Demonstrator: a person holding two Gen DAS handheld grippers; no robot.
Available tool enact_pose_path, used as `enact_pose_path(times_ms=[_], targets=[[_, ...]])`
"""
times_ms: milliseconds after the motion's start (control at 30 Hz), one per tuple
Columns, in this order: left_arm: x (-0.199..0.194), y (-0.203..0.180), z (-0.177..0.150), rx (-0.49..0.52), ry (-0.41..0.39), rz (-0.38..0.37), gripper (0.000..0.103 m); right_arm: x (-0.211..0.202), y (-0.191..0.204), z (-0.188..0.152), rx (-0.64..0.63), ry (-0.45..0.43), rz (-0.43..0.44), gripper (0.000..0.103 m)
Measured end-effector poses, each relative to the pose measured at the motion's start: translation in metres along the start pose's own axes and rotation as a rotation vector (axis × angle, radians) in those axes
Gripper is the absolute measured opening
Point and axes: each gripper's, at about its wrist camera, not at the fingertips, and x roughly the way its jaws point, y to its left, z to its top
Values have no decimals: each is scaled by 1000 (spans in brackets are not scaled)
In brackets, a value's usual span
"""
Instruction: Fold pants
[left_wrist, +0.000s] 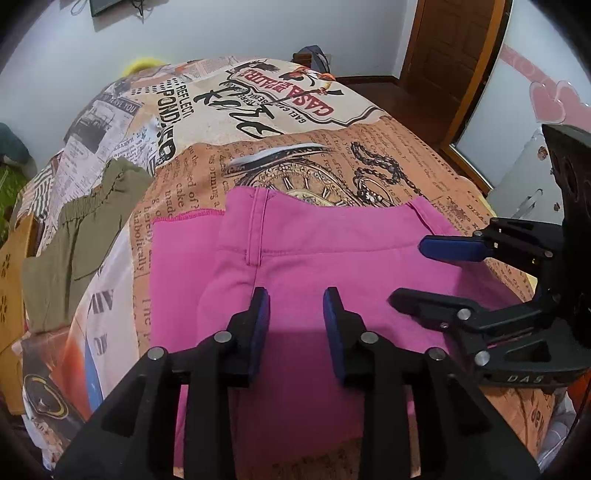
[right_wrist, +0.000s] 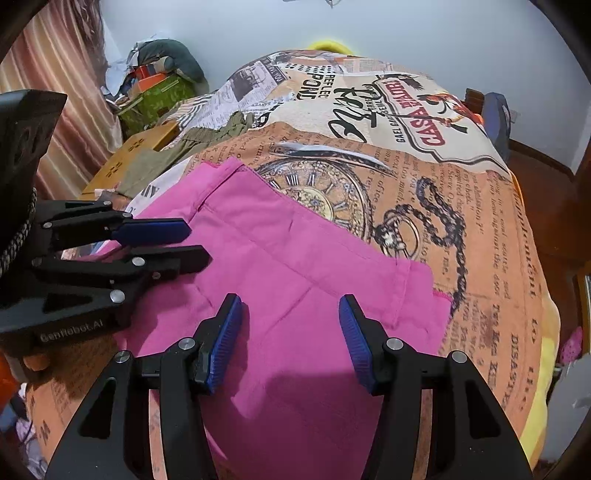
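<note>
Hovering above the pink pants (left_wrist: 295, 266), both tools sit with nothing between their pads, so my reading is that a fold has just been laid down and the next grasp is being lined up. The pants lie flat in a stacked rectangle on the printed bedspread (left_wrist: 388, 147), their far edge touching the pocket-watch print (left_wrist: 306, 184) and their bulk on the near side of it. An olive garment (left_wrist: 85, 236) lies well to the left of the watch print, apart from the pink cloth.

The left hand-held gripper (left_wrist: 295, 310) is released, its 2 blue pads a modest gap apart above the fabric, with no cloth pinched. The right hand-held gripper (right_wrist: 291, 328) is also released and stands somewhat wider, over the corner of the pants nearest the watch chain, again with nothing caught. Whether either set of tips brushes the cloth I cannot tell.

The next move likely calls for both tools to drop onto 1 edge of the stack, pinch all layers together, and carry that edge across toward the watch print without dragging the lower layers out of line. A shallow bite may lift only the top layer.
</note>
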Motion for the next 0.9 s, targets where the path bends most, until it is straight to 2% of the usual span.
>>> enact_pose_path(times_ms=[67, 167, 233, 400, 567, 667, 900], targets=[[-7, -1, -5, 2, -8, 7, 34, -6, -2, -5, 7, 2, -4, 51], [-19, 0, -13, -1, -31, 31, 44, -14, -4, -12, 15, 2, -15, 51], [-26, 3, -19, -16, -47, 65, 61, -19, -4, -18, 18, 4, -21, 51], [-37, 21, -35, -99, -51, 20, 65, -30, -10, -37, 30, 8, -42, 52], [-46, 26, -47, -111, -61, 83, 66, -43, -21, -47, 87, -7, -42, 54], [-46, 32, -58, -111, -38, 118, 66, -46, -25, -52, 110, -8, -40, 54], [-56, 43, -68, -124, -26, 136, 66, -55, -31, -59, 126, -10, -59, 54]])
